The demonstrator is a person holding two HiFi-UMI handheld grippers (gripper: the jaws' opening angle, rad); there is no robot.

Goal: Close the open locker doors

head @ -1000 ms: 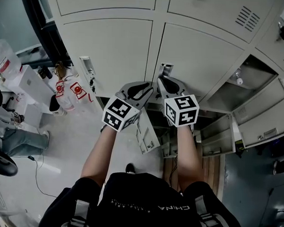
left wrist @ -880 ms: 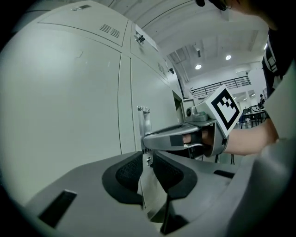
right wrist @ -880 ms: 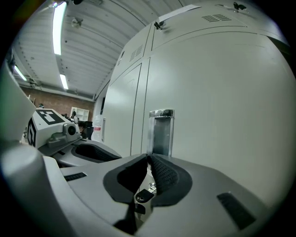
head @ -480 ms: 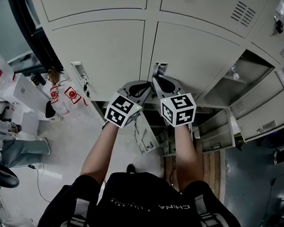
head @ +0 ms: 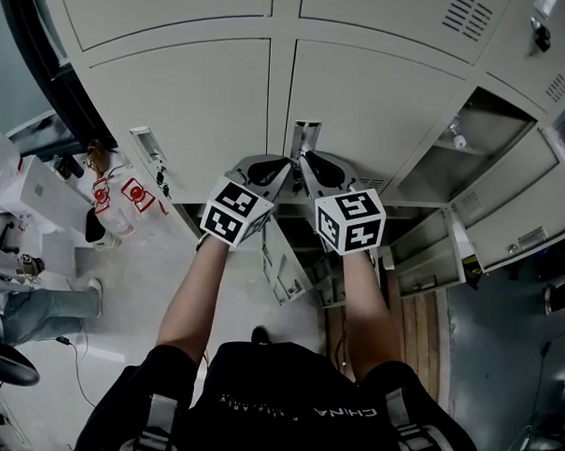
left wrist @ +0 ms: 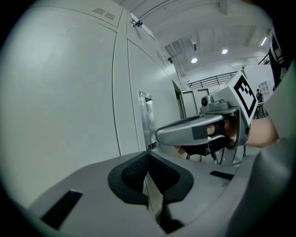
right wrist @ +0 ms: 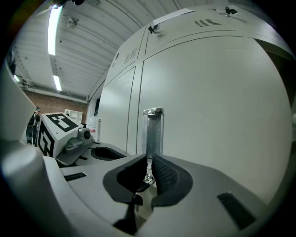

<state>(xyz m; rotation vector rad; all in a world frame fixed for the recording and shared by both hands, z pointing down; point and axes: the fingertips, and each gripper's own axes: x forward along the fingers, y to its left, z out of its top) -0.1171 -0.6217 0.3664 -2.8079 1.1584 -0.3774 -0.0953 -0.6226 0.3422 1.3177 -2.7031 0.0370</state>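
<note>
Grey locker doors (head: 363,93) fill the wall in front of me. A metal handle plate (head: 305,135) sits on the edge of the middle door (right wrist: 208,102). Both grippers point at it, side by side. My left gripper (head: 283,164) has its tips touching, with nothing in them, just left of the handle plate (left wrist: 145,120). My right gripper (head: 302,161) stands right below the plate, its pads (right wrist: 164,173) a narrow slit apart with nothing between them. The handle plate (right wrist: 152,132) rises just beyond those jaws. Whether either tip touches the door I cannot tell.
Below my hands a lower locker door (head: 285,267) hangs open. At the right, open compartments (head: 463,162) show, with their doors (head: 517,216) swung out. Red-and-white bottles (head: 125,194) and a seated person's legs (head: 36,298) are at the left on the floor.
Both grippers have moved forward and up to the handle plate, and the left tip has closed in beside the right one. The locker face has come nearer.
</note>
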